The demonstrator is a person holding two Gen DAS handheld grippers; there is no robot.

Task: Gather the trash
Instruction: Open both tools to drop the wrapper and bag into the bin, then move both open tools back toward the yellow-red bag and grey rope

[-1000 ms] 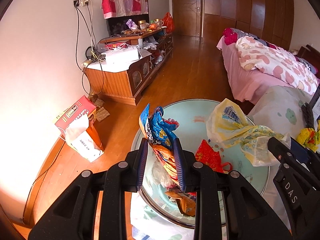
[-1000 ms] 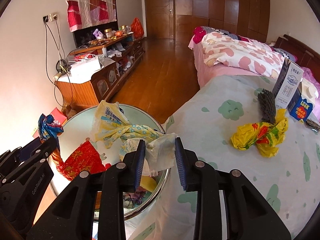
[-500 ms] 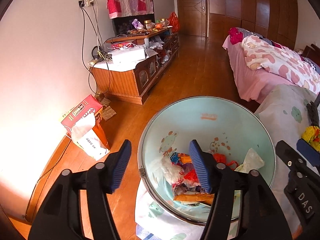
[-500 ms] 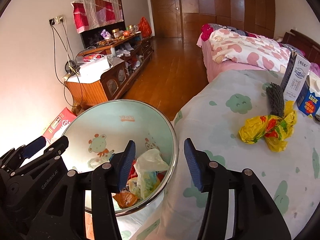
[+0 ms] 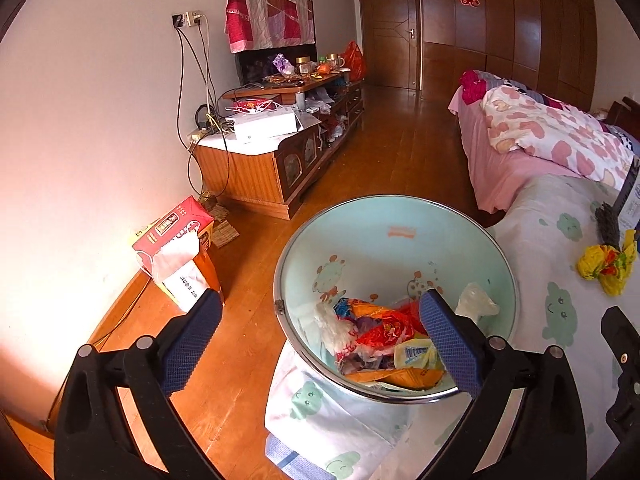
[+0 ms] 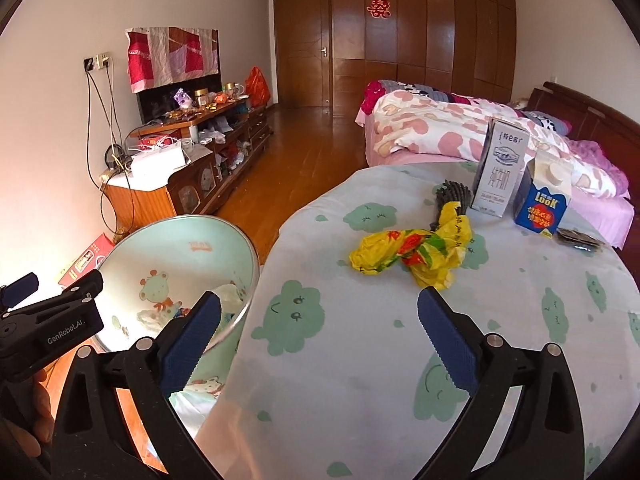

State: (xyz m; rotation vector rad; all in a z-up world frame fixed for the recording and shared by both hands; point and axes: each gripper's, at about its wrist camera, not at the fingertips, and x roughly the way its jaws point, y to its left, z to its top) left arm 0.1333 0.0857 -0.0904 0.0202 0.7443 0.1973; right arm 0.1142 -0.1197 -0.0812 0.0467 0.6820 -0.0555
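Observation:
A pale green trash bin (image 5: 400, 216) with cartoon prints stands beside the table; it also shows in the right wrist view (image 6: 180, 232). Several crumpled wrappers (image 5: 384, 344) lie in its bottom. My left gripper (image 5: 320, 340) is open and empty above the bin's near rim. My right gripper (image 6: 320, 336) is open and empty over the cloud-print tablecloth (image 6: 520, 320). A crumpled yellow plastic bag (image 6: 412, 250) lies on the table ahead of it, and shows in the left wrist view (image 5: 606, 262).
On the table behind the yellow bag stand a white milk carton (image 6: 500, 172), a blue box (image 6: 542, 204) and a dark brush (image 6: 450, 196). A red tissue box (image 5: 172, 236) sits on the floor by the wall. A wooden cabinet (image 5: 272, 160) and a bed (image 5: 540, 148) lie beyond.
Both grippers opened and let their trash fall into the bin. Both then pulled back, the jaws spreading wider; the right one swung right over the table.

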